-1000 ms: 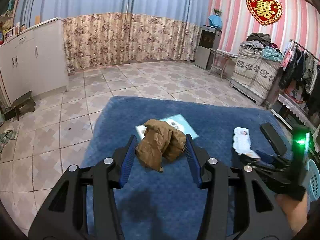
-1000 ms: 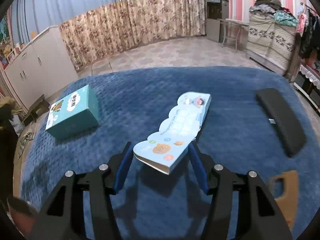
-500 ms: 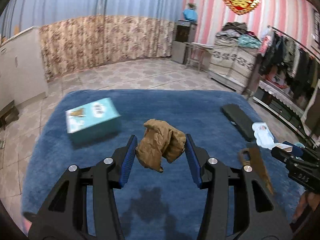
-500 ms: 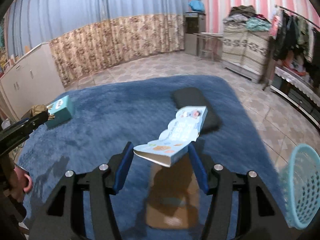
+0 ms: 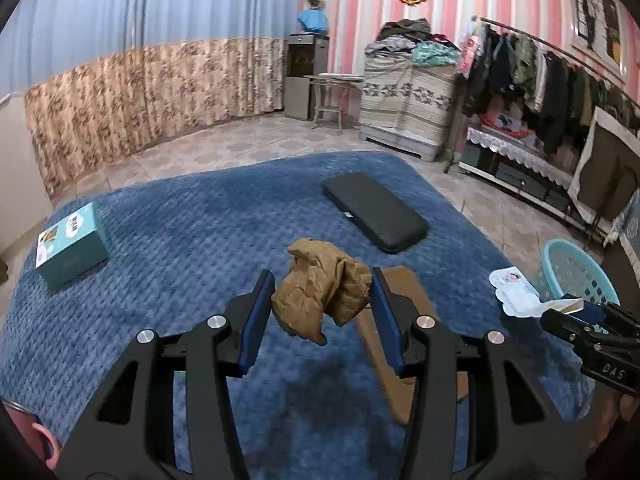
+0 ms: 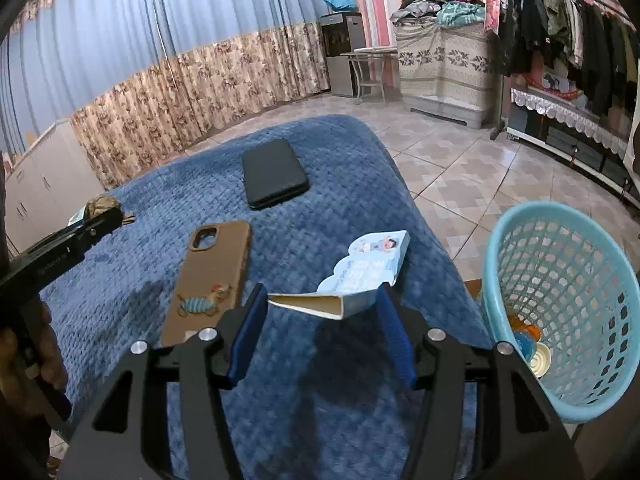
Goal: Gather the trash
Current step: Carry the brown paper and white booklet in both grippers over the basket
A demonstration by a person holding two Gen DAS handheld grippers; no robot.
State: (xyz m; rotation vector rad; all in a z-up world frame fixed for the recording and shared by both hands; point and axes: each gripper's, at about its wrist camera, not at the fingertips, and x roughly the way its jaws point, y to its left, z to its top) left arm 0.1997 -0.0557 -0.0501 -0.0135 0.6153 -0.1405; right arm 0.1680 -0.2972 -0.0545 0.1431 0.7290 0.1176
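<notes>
Trash in both tongs, neither piece binned yet. Left gripper [image 5: 322,312] pinches a crumpled brown paper wad [image 5: 322,290] between its blue pads, carried clear above the blue blanket [image 5: 192,240]. Right gripper [image 6: 320,330] clamps a flattened light-blue carton [image 6: 360,280], its open end toward the camera, its printed flap pointing away from the tongs.

Blue mesh basket [image 6: 560,308] stands just right of the right tongs, off the blanket's edge on the tiled floor. Some bits already lie in its bottom: something orange, something blue, a round pale lid; hard to identify. So collecting looks partly done.

Judged from this: carton is nearest to being dropped, needing a short swing rightward over the rim. Paper wad sits farther off, to the left of the right tongs, and has more ground to cover.

Left on the blanket: a brown phone case [image 6: 212,276] just ahead-left of the right tongs, a black flat case [image 6: 274,172] farther ahead, a teal box [image 5: 72,248] far left of the left tongs. Whether any of these counts as trash I cannot tell.
</notes>
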